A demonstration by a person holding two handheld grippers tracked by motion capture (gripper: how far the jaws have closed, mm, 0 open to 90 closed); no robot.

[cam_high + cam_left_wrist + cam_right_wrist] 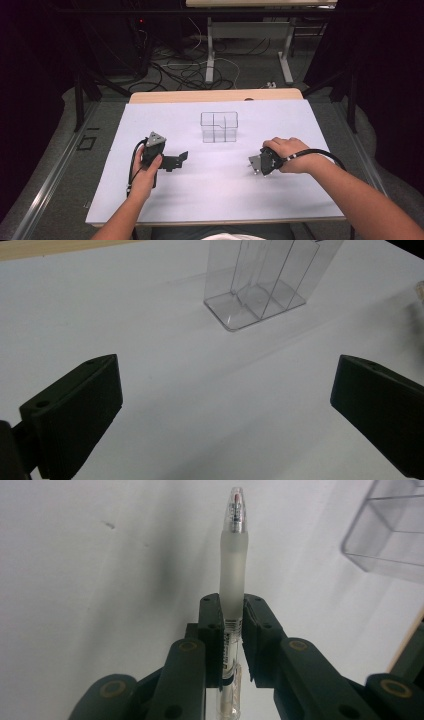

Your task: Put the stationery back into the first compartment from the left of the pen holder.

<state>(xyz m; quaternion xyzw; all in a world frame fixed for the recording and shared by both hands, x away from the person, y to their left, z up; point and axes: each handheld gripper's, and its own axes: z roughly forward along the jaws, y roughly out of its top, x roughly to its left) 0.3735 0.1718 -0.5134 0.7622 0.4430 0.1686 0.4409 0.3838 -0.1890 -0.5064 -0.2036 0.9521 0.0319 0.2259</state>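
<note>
Nearest to us in the high view are our two forearms, coming in from the bottom edge over the white table [210,200]. On that bare sheet, towards the far middle, stands the clear organizer [219,126], an upright transparent box split into compartments, all of which look empty as far as we can tell.

Our left gripper [225,405] is held low over the table and aimed at the organizer [260,285]; its jaws stand wide apart with nothing between them.

Our right gripper [231,615] is clenched on the pen [232,555], a slim clear pen with a frosted grip sleeve, pinched along its barrel so the tip projects well beyond the jaws. In the high view that gripper [257,165] sits well to the right of the organizer and nearer to us.

We judge the pickup done and the carry to the organizer in hand. Next we would need to lift the pen, tilt it towards upright, line it over one compartment, lower it in and release; the left gripper could steady the light box.
</note>
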